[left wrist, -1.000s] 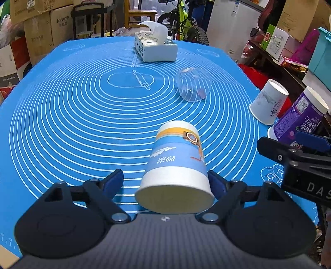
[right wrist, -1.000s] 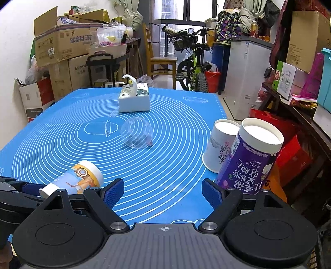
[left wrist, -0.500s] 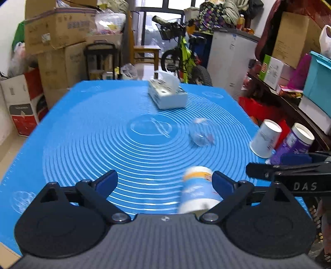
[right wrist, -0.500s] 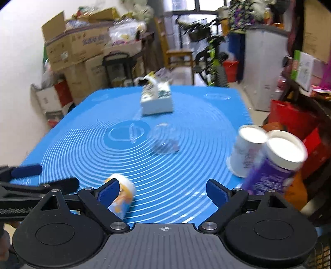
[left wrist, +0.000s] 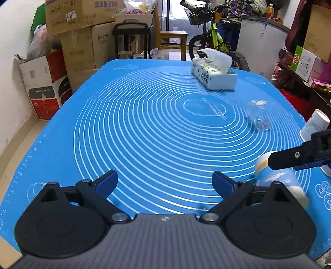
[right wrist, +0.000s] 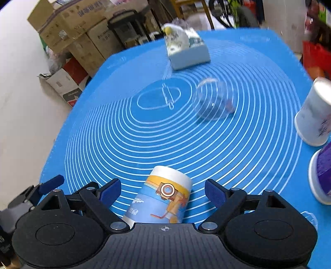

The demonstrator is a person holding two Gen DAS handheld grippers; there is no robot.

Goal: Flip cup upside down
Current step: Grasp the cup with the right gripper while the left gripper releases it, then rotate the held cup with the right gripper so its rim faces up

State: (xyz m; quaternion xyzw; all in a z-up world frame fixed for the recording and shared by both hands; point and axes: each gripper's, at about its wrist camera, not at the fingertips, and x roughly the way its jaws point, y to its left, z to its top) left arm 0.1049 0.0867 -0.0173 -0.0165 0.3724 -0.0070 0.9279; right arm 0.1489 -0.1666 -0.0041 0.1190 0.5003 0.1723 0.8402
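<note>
Right wrist view: the right tongs [right wrist: 163, 191] are spread wide, one on each side of the cup [right wrist: 163, 198], not touching it.
Cup: lying on its side near the worktop's near edge.
Left tongs [left wrist: 164, 181]: spread, holding nothing.
Do it well: squeeze gently, lift, then turn the mouth down.
Worktop: blue mat [left wrist: 144, 132] with white rings.
Room: boxes [left wrist: 78, 14], a bike [left wrist: 217, 41].

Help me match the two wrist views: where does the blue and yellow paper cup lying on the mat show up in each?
Left wrist: blue and yellow cup at lower right, blurred, partly behind the right gripper's finger.
Right wrist: same cup at bottom centre, between the open right gripper fingers.
Shared landmark: tissue box at the mat's far end.
</note>
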